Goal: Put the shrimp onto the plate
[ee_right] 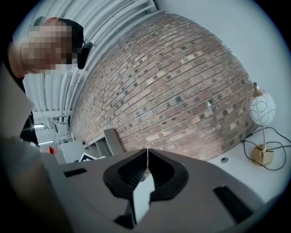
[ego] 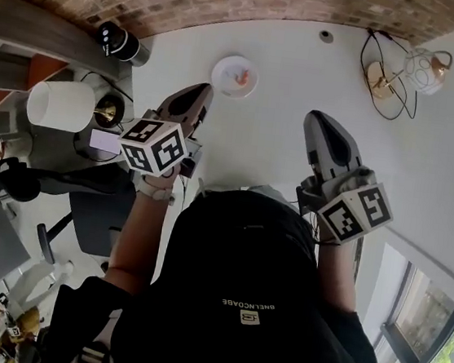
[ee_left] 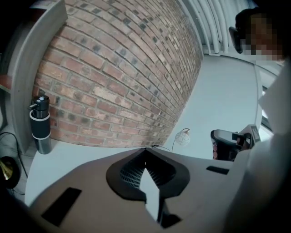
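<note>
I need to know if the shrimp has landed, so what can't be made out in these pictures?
- Head view: the orange bit on the plate is too small to name as shrimp.
- Head view: the table's near part is hidden by the person's torso, the left hand-held gripper and the right hand-held gripper.
- Both gripper views: the plate is out of frame; they face the brick wall.
</note>
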{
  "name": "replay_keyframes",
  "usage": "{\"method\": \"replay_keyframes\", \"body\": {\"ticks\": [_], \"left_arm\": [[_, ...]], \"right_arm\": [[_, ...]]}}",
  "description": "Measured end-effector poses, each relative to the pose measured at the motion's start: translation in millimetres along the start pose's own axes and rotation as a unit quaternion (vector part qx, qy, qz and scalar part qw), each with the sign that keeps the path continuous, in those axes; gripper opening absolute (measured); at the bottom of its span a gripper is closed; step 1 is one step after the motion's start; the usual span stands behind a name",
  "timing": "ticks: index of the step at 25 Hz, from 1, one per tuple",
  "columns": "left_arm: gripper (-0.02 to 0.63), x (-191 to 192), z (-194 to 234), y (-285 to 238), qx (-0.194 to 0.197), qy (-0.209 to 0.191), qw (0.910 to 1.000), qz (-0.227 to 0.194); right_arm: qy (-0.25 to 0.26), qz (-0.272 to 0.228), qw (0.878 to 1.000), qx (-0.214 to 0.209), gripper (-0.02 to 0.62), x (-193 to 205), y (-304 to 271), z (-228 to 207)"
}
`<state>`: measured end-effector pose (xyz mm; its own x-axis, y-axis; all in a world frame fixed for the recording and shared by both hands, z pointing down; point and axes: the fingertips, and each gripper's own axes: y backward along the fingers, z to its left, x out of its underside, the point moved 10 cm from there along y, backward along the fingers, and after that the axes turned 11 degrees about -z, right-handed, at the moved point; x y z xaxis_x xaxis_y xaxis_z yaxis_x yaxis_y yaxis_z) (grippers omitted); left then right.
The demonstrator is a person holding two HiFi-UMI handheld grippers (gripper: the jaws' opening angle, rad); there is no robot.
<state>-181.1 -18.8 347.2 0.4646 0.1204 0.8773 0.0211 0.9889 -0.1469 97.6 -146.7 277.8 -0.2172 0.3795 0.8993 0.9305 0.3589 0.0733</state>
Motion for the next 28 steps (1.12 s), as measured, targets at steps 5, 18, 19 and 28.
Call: {"method": "replay_keyframes", "body": {"ticks": [5, 18, 19, 28], "left_arm": [[0.005, -5.4, -9.5, 38.7, -0.031, 0.002, 0.9990, -0.032], [0.005, -7.0, -18.4, 136.6, -0.127, 0.020, 0.9864, -0.103], [0.005, -7.2, -19.3, 141.5, -0.131, 0.020, 0.9855, -0.107], [0.005, -4.0, -27.3, 180.3, -0.173, 0.027, 0.9748, -0.139]], "right_arm": [[-0.009, 0.014, 0.999, -0.043, 0.006, 5.3, -9.8, 6.3], [-0.026, 0.067, 0.983, -0.172, 0.006, 33.6, -58.8, 48.4], [-0.027, 0.069, 0.982, -0.177, 0.006, 35.5, -60.6, 50.8], [-0.030, 0.097, 0.970, -0.220, 0.006, 48.9, -77.5, 70.3]]}}
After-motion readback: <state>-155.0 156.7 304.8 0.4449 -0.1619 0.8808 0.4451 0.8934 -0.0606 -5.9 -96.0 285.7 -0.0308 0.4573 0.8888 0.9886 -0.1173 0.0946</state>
